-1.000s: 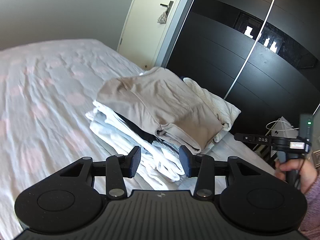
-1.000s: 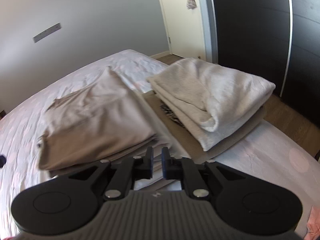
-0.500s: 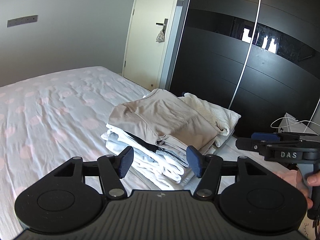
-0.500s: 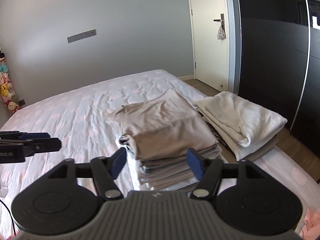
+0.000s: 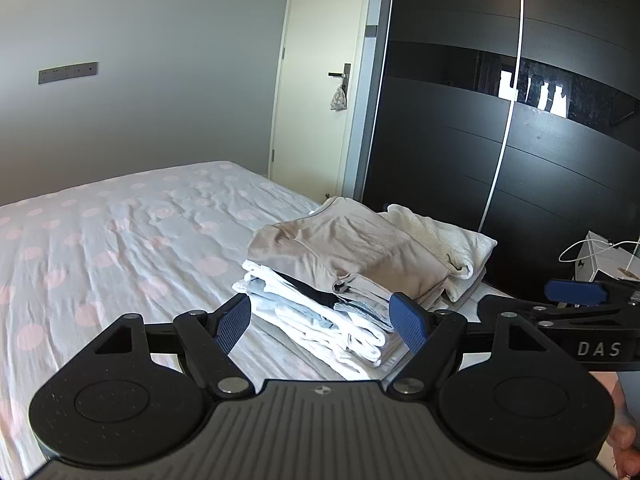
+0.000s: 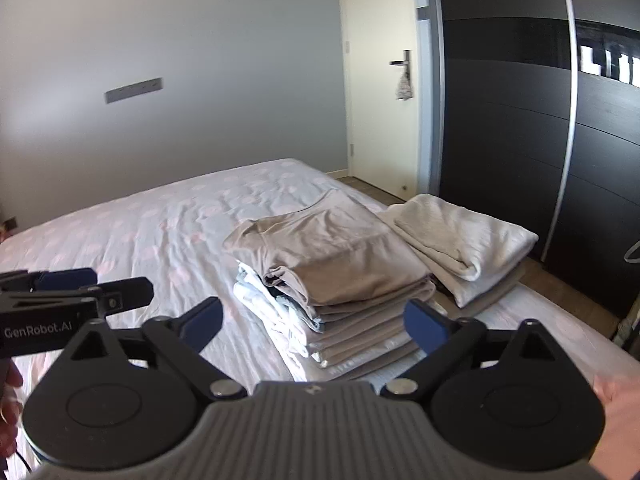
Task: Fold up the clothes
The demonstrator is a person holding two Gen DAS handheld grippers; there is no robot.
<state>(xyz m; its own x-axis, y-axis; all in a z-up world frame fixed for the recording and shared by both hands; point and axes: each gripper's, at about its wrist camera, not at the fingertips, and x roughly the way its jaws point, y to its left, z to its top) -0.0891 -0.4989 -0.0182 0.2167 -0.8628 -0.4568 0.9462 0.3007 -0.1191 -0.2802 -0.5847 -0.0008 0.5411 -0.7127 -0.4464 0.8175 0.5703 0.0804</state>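
While both grippers hang clear of the laundry:
Left gripper (image 5: 320,320): jaws opening, fingers apart, nothing between them.
Right gripper (image 6: 314,322): jaws opening, fingers wide apart, gripping nothing.
Stack (image 6: 340,280): folded clothes on the bed (image 5: 120,240), beige piece on top, ahead of both grippers.
Towel pile (image 6: 460,240): just right of the stack, touching it.
Wardrobe (image 5: 520,140): dark, beyond.

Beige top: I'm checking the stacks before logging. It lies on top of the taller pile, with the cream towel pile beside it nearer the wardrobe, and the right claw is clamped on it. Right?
Not quite. The beige top does lie on the taller pile, the cream towel beside it nearer the wardrobe, but the right claw isn't clamped on it: the right wrist view shows its jaws opening, nothing between them, short of the pile.
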